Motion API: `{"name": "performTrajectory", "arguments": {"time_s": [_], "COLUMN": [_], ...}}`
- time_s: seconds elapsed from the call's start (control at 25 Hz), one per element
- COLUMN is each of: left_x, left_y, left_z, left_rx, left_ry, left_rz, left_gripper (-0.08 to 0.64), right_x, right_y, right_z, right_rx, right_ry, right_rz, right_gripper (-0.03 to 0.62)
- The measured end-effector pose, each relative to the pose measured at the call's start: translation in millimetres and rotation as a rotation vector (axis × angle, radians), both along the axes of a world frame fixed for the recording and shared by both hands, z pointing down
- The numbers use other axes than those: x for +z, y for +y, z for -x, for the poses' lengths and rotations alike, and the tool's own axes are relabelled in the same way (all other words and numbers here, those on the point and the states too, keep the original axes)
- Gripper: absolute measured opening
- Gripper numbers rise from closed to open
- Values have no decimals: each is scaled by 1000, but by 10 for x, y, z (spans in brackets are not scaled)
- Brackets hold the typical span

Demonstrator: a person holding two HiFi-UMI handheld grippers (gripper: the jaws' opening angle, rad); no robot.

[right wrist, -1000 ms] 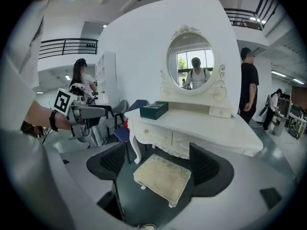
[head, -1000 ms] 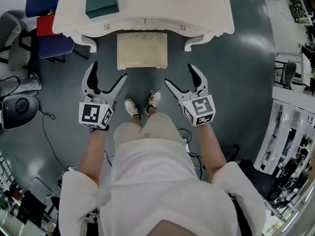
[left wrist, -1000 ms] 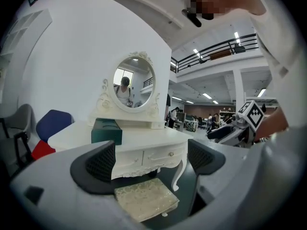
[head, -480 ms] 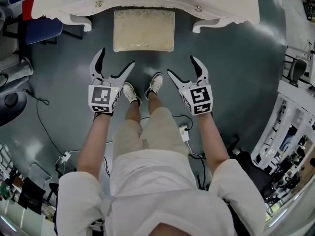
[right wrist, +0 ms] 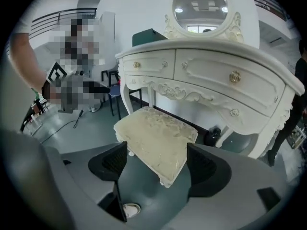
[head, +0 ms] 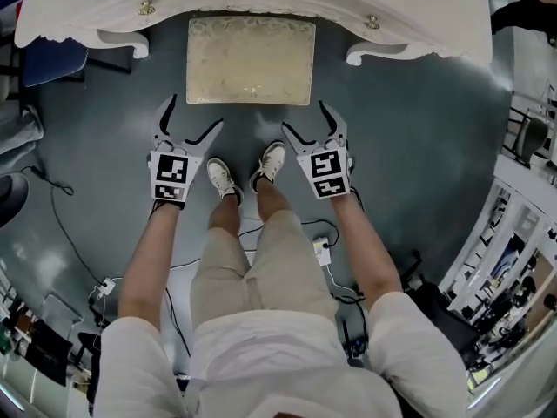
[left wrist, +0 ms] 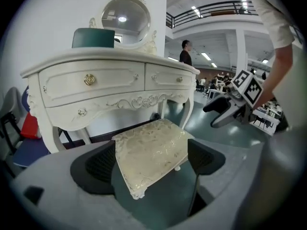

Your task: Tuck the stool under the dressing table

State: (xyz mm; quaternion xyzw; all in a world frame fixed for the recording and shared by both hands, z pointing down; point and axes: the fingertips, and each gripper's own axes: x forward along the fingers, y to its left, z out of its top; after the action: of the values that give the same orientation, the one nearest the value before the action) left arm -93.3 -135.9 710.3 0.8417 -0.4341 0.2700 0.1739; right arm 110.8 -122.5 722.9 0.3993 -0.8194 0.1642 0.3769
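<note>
**STATUS: STOOL NOT YET TUCKED, NO CONTACT MADE**

**Position of the workpiece.** The stool (head: 251, 59) stands on the floor (head: 435, 146) in front of the dressing table (head: 418, 16), centred between the table's two front legs. From above, only its far edge meets the front edge of the table top. Nearly the whole padded seat lies clear of the table on the person's side. Both gripper views confirm this: the stool sits out in front of the kneehole, not inside it.

**Position of the tools.** The person stands behind the stool with shoes (head: 222, 179) just short of its near edge. The left gripper (head: 190, 116) is near the stool's near-left corner and the right gripper (head: 305, 118) near its near-right corner. Both point forward and down toward the seat, and neither touches it.

**Jaw state.** The left gripper's jaws stand wide apart with nothing between the pads. The right gripper's jaws have just been closing slightly but are also spread wide, and no object sits between them. The stool appears beyond the jaw tips in both gripper views.

**Progress assessment.**
- Done: approach to the stool, as judged from the stance.
- Remaining: make contact with the seat or its near edge.
- Remaining: push the stool forward until the seat lies under the table top.
</note>
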Motion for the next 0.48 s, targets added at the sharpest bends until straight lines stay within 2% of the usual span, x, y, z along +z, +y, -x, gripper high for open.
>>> {"name": "performTrajectory", "arguments": {"time_s": [0.32, 0.48], "left_x": [781, 1213], "left_y": [-333, -305], "left_z": [-42, 44], "left_rx": [34, 37], "left_ry": [-73, -129], "left_rz": [32, 54], "left_gripper": [466, 466], "right_x": [705, 950], "right_y": [-213, -272], "right_z": [-247, -244], "right_rx": [34, 4], "right_ry": [61, 80], "right_rz": [57, 62], "right_gripper": [373, 374]}}
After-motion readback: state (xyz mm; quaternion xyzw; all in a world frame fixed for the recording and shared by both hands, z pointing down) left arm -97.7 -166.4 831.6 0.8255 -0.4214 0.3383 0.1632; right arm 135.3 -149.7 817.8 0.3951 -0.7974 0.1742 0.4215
